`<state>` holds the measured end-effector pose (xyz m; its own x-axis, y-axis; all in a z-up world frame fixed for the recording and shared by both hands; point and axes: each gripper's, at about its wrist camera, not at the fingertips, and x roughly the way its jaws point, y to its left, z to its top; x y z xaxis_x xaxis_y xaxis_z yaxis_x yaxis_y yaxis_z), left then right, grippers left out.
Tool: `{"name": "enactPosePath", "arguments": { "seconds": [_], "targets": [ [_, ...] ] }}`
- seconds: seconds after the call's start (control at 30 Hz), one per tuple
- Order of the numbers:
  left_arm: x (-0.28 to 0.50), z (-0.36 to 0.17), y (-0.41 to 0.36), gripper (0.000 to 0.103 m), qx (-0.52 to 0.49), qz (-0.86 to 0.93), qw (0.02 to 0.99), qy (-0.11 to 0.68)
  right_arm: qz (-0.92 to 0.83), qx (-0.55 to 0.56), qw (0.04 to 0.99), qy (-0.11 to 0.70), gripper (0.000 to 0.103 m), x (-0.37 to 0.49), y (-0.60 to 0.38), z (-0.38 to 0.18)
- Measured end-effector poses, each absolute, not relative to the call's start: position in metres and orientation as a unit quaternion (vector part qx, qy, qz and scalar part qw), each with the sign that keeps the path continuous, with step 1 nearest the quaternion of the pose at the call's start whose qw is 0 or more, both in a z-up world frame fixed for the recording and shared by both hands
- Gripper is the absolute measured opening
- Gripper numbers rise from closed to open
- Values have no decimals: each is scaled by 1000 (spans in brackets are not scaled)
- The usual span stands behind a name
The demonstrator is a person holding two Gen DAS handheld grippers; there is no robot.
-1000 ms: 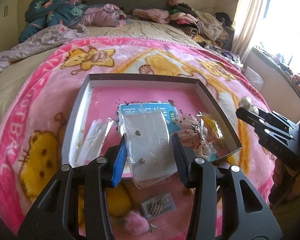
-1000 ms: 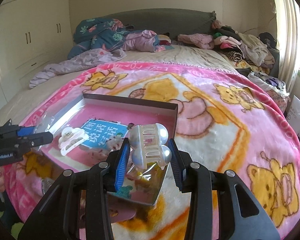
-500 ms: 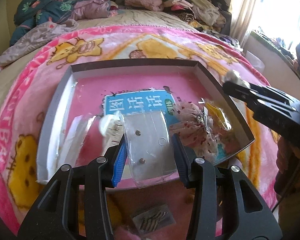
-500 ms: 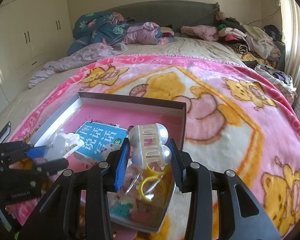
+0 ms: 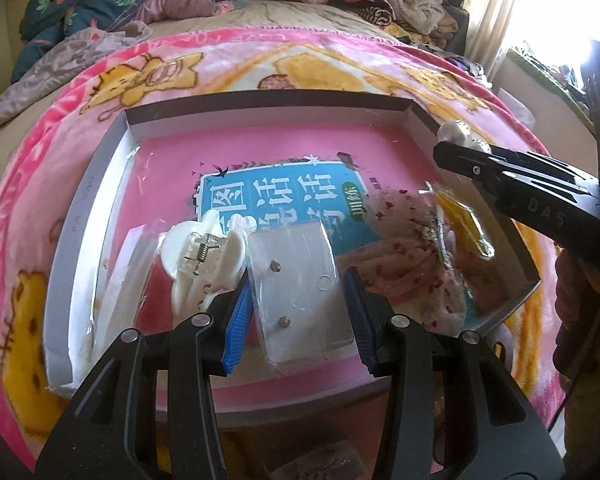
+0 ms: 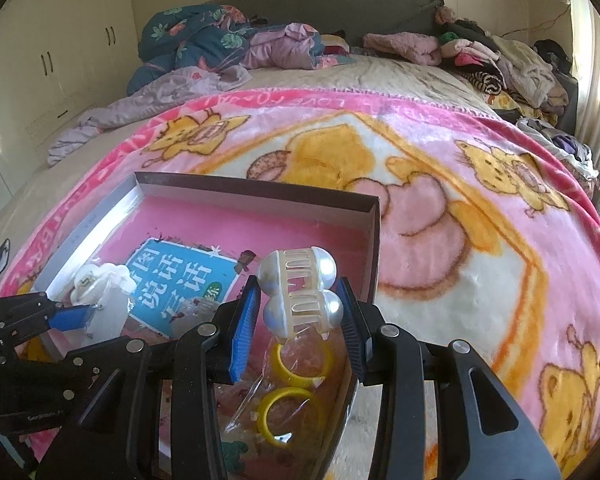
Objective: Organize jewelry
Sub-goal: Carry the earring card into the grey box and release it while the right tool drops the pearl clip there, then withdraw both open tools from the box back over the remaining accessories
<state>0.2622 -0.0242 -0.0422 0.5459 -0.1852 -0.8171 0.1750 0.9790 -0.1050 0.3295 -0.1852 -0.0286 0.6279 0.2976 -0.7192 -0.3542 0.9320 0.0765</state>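
- Fingers of left gripper [image 5: 298, 312] closed narrow on clear sachet [image 5: 300, 292] holding a grey card with two small studs; blue pad [image 5: 238, 328] against its left edge, dark pad against its right.
- Sachet held over near part of shallow box [image 5: 96, 196], above its pink floor.
- Fingers of right gripper [image 6: 300, 320] clamped on pearl hair claw [image 6: 300, 292], cream teeth facing camera, over right-hand near corner of same box.
- Inside box: blue printed label [image 5: 276, 196], white hair claw [image 5: 204, 256] just left of left gripper, floral scrunchie [image 5: 404, 264], clear bag of yellow rings [image 6: 296, 384] directly below pearl claw.
- Box resting on pink cartoon blanket [image 6: 480, 208]; heaped clothes [image 6: 500, 64] at far end of bed.
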Motion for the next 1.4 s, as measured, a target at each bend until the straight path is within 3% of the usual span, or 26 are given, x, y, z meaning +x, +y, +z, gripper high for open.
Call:
{"name": "enactPosePath", "arguments": {
  "seconds": [0.3, 0.77, 0.87, 1.03, 1.4],
  "targets": [
    [262, -47, -20, 49, 3, -96, 880, 466, 188, -46, 893, 407, 37, 339, -176, -42],
    [242, -34, -18, 57, -6, -109, 880, 462, 179, -30, 896, 405, 44, 328, -182, -38],
    [236, -31, -17, 57, -6, -108, 881, 461, 178, -23, 900, 398, 48, 318, -187, -31],
    [223, -23, -15, 57, -12, -106, 885, 453, 176, -4, 905, 387, 65, 297, -197, -20],
    [199, -5, -9, 72, -16, -95, 895, 436, 167, 3, 917, 361, 76, 257, -209, 6]
  ]
}}
